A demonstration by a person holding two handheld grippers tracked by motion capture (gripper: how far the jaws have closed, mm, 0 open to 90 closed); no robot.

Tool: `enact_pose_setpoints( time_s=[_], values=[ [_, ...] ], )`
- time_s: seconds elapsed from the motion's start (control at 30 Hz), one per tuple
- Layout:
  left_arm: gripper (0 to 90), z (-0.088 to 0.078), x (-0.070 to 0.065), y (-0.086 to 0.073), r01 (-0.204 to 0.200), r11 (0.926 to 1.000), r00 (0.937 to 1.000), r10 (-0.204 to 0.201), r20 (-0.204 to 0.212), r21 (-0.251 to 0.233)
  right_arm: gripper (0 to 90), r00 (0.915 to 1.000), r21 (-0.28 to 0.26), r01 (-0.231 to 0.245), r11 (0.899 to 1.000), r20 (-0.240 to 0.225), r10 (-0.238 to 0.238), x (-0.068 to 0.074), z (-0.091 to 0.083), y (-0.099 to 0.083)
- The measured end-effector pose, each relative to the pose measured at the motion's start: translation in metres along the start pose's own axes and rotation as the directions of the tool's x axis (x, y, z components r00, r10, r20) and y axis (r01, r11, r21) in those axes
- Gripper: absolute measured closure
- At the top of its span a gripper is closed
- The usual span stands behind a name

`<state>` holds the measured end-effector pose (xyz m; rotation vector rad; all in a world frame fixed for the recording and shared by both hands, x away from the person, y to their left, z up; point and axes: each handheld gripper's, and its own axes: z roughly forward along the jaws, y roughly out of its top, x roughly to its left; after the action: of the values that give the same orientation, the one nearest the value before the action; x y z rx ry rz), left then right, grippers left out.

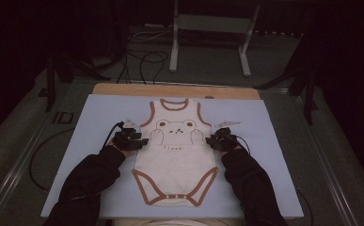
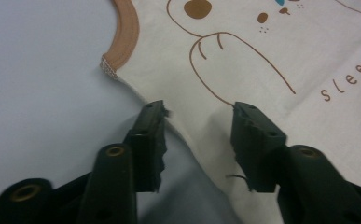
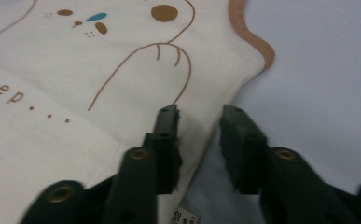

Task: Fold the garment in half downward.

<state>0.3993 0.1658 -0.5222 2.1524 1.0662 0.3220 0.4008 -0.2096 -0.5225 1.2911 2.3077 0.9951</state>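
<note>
High view shows a sleeveless cream baby bodysuit (image 1: 175,165) lying flat and face up in the middle of a pale blue mat (image 1: 99,117), neck opening away from the person and snap crotch nearest them. That flat, centred spread suits folding: both side seams are free to be lifted.

The left gripper (image 1: 135,140) sits at the garment's left side seam just below the armhole, and the right gripper (image 1: 216,140) mirrors it on the other seam. The matched placement looks chosen so that both sides can be raised evenly.

In the left gripper view, the left gripper (image 2: 199,114) straddles the bodysuit's edge (image 2: 271,51), one jaw on the mat and the other on the cloth beside the printed bear's paw (image 2: 225,60); a gap remains between the pads, so nothing is pinched yet.

In the right gripper view, the right gripper (image 3: 197,116) stands narrower, its jaws on either side of the seam near the brown armhole trim (image 3: 253,37), with the care label (image 3: 183,217) below. The fabric edge runs between the pads, but they do not appear to press it.
</note>
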Motion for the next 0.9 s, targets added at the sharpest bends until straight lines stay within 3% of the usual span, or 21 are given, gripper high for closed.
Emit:
enact_pose_setpoints(
  time_s=[0.2, 0.43, 0.53, 0.63, 0.8, 0.9],
  values=[
    [65.2, 0.001, -0.003, 0.004, 0.003, 0.9997, 0.9999, -0.002, -0.015, 0.023, 85.5, 0.9999, 0.016, 0.004, 1.0, -0.016, -0.004, 0.003, 0.001, 0.002],
    [87.9, 0.003, -0.007, 0.008, 0.003, 0.9993, 0.9994, -0.004, 0.033, 0.038, 90.0, 0.9995, 0.029, 0.006, 1.0, -0.031, -0.006, 0.003, 0.001, 0.004],
    [89.5, 0.003, -0.006, 0.008, 0.008, 0.9993, 0.9993, -0.009, 0.037, 0.037, 90.0, 0.9989, 0.039, 0.012, 0.999, -0.047, -0.01, 0.002, 0.0, 0.005],
    [89.8, -0.001, -0.003, 0.009, 0.046, 0.9989, 0.9976, -0.047, 0.052, 0.013, 90.0, 0.9984, 0.036, 0.012, 0.999, -0.055, -0.01, 0.0, -0.003, 0.007],
    [90.0, -0.008, -0.004, 0.012, 0.026, 0.9997, 0.9983, -0.026, 0.051, 0.003, 90.0, 0.9965, 0.006, -0.014, 1.0, -0.083, 0.015, -0.002, -0.011, 0.012],
    [90.0, -0.014, -0.004, 0.014, 0.027, 0.9996, 0.9981, -0.026, 0.056, -0.008, 90.0, 0.9971, -0.006, 0.004, 1.0, -0.077, -0.005, 0.001, -0.017, 0.014]
  ],
)
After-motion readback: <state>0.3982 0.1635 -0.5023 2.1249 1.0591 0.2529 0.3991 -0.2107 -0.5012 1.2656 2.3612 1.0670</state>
